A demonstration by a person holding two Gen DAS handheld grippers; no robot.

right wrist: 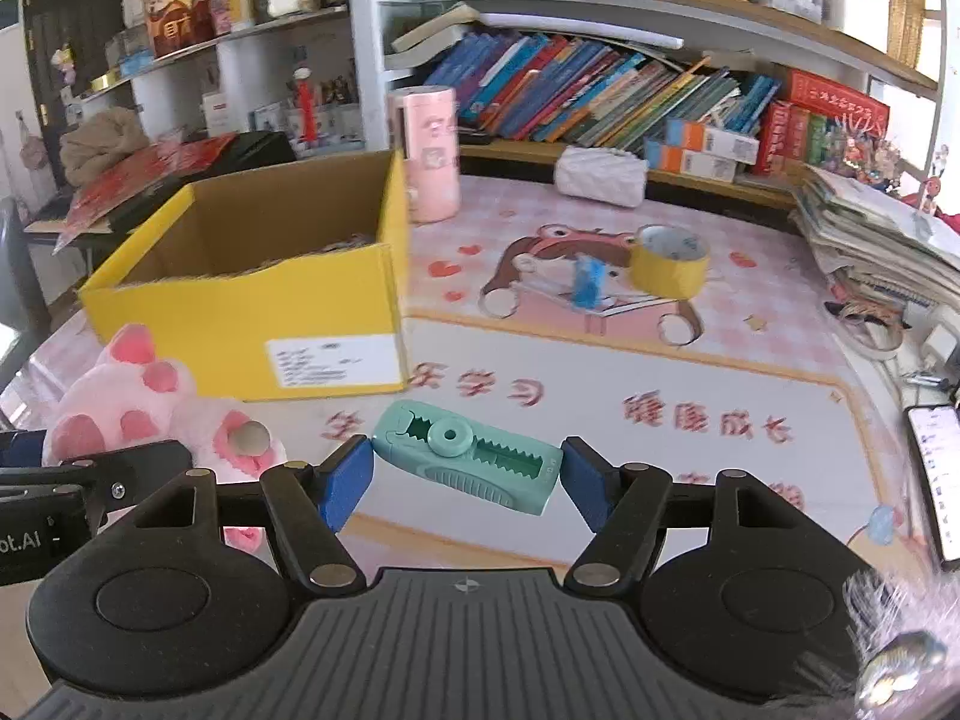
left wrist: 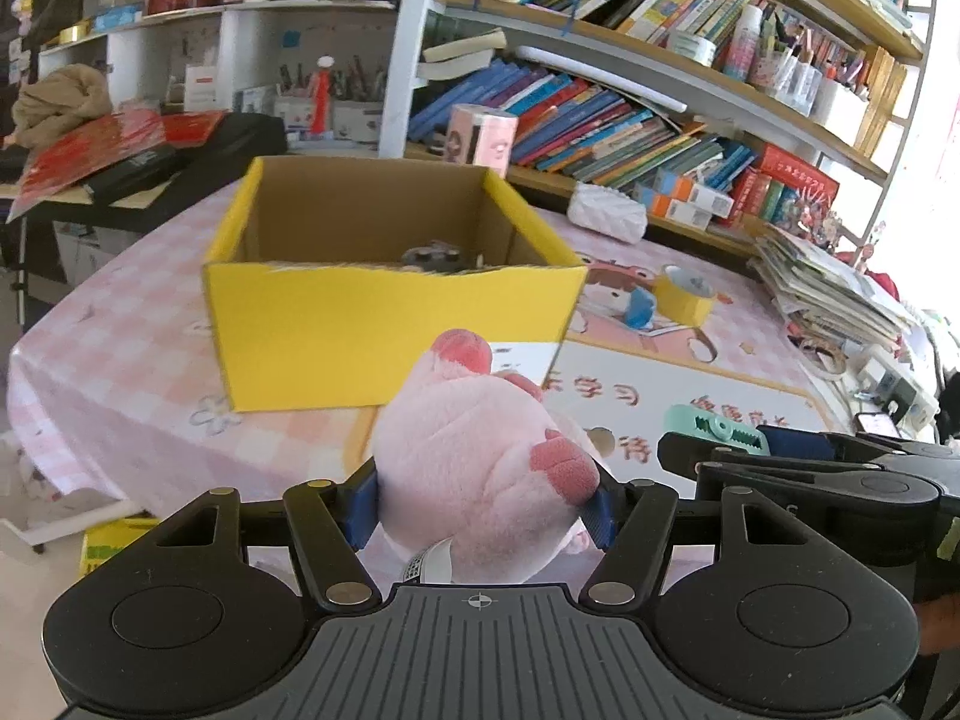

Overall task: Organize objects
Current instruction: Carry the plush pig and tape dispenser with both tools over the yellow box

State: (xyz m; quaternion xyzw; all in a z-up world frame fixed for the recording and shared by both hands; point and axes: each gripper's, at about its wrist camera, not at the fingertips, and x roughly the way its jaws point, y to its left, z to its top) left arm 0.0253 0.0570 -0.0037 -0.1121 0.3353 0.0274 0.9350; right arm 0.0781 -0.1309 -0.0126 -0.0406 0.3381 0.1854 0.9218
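Observation:
My left gripper [left wrist: 483,507] is shut on a pink plush toy [left wrist: 480,468] and holds it in front of the yellow cardboard box [left wrist: 384,330]. The plush also shows in the right wrist view [right wrist: 138,408], at the box's near left corner. My right gripper [right wrist: 465,480] is shut on a mint green tool with toothed slots [right wrist: 468,456], held crosswise above the printed mat. The tool also shows in the left wrist view [left wrist: 714,429]. The box [right wrist: 252,324] is open at the top, with a dark object [left wrist: 432,255] inside.
A yellow tape roll [right wrist: 669,264] and a small blue object [right wrist: 585,282] lie on the pink table mat [right wrist: 660,372]. A pink cylinder [right wrist: 426,156] and a white pouch [right wrist: 600,174] stand by the bookshelf. Stacked papers [right wrist: 876,240] and a phone [right wrist: 939,480] are at right.

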